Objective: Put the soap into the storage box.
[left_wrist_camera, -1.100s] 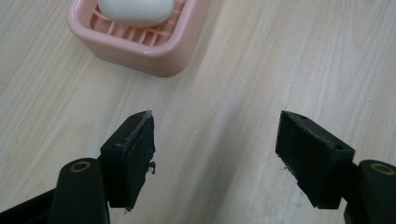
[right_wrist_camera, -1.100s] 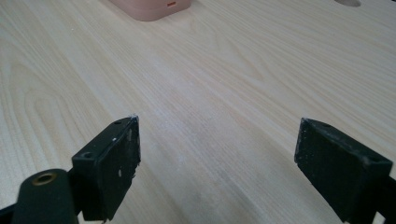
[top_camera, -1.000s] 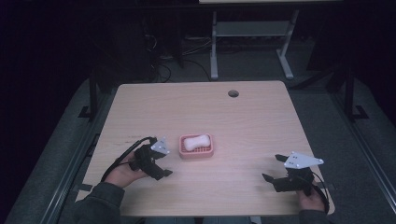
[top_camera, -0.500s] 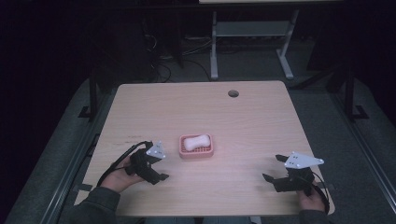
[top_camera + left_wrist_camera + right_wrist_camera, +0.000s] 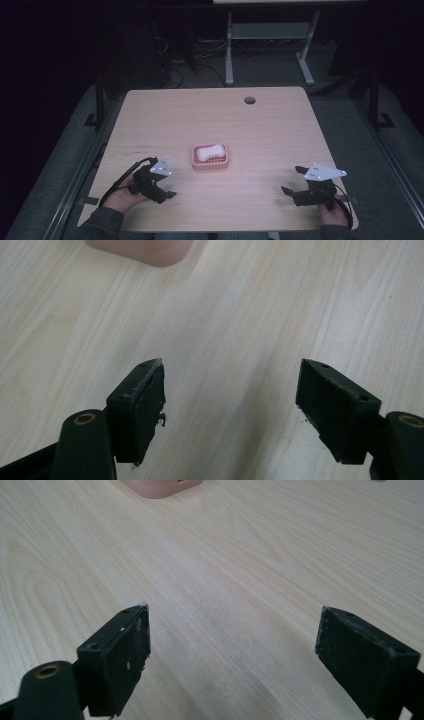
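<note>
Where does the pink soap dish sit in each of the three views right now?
High view: the pink soap dish sits mid-table, holding a white soap bar.
Left gripper view: its corner is at the top edge, left of centre.
Right gripper view: its corner is at the top edge, left of centre.
Shared landmark: the wooden tabletop.

A pale wooden table (image 5: 280, 135) lies mostly bare. The left gripper (image 5: 162, 189) rests near the close edge with its jaws spread wide and bare wood between them. Just ahead of it and slightly to its right stands the one obstacle, a pink soap dish (image 5: 210, 157) holding a white bar of soap (image 5: 209, 151). The right gripper (image 5: 295, 182) sits well apart from the dish, jaws also spread, with an unbroken stretch of wood between them. Far beyond both, a small round cable hole (image 5: 249, 100) breaks the surface.
</note>
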A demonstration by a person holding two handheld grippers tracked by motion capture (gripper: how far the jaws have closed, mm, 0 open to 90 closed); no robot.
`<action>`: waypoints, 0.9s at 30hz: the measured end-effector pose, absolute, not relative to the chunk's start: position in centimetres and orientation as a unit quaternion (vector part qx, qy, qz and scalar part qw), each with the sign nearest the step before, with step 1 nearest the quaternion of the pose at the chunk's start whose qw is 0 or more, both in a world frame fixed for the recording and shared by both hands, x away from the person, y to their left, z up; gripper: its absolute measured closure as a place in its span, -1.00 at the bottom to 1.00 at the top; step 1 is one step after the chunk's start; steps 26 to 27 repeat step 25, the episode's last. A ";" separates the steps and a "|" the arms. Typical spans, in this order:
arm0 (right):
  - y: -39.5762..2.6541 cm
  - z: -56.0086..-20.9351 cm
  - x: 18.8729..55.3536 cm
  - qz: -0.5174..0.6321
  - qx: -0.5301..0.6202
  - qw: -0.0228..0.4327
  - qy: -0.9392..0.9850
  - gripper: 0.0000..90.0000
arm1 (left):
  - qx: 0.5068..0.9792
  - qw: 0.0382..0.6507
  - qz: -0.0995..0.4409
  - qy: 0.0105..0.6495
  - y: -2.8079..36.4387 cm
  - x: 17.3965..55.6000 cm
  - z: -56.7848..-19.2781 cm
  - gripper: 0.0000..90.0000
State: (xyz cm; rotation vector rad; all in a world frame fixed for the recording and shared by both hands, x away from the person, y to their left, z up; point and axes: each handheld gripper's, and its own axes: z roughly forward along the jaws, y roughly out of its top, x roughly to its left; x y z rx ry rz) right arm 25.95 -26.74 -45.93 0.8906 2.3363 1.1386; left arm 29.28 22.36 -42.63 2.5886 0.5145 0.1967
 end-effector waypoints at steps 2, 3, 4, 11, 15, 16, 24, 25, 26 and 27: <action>-26.7 -45.9 25.9 0.406 0.318 0.196 0.834 -0.70 | 0.948 0.245 0.072 0.191 22.6 29.1 -42.8 -0.40; -26.7 -46.0 26.0 0.406 0.317 0.196 0.834 -0.70 | 0.948 0.245 0.072 0.192 22.7 29.0 -42.8 -0.40; -26.7 -46.0 26.0 0.406 0.317 0.196 0.834 -0.70 | 0.947 0.245 0.073 0.193 22.8 28.9 -42.8 -0.40; -26.7 -45.9 25.9 0.406 0.318 0.193 0.835 -0.70 | 0.945 0.248 0.081 0.198 23.4 28.3 -43.2 -0.42; -26.6 -45.9 25.9 0.408 0.316 0.193 0.835 -0.70 | 0.943 0.247 0.085 0.204 23.6 27.7 -43.6 -0.42; -26.6 -45.9 25.9 0.408 0.314 0.193 0.836 -0.70 | 0.944 0.244 0.088 0.202 23.6 27.5 -43.7 -0.42; -26.4 -45.9 26.0 0.409 0.308 0.190 0.837 -0.70 | 0.944 0.250 0.094 0.193 23.2 26.6 -43.8 -0.44; -26.4 -45.9 26.0 0.410 0.308 0.189 0.837 -0.70 | 0.944 0.250 0.095 0.192 23.1 26.5 -43.8 -0.44; -26.4 -45.9 26.0 0.410 0.308 0.189 0.837 -0.70 | 0.944 0.250 0.095 0.192 23.1 26.5 -43.8 -0.44; -26.4 -45.9 26.0 0.410 0.308 0.189 0.837 -0.70 | 0.944 0.250 0.095 0.192 23.1 26.5 -43.8 -0.44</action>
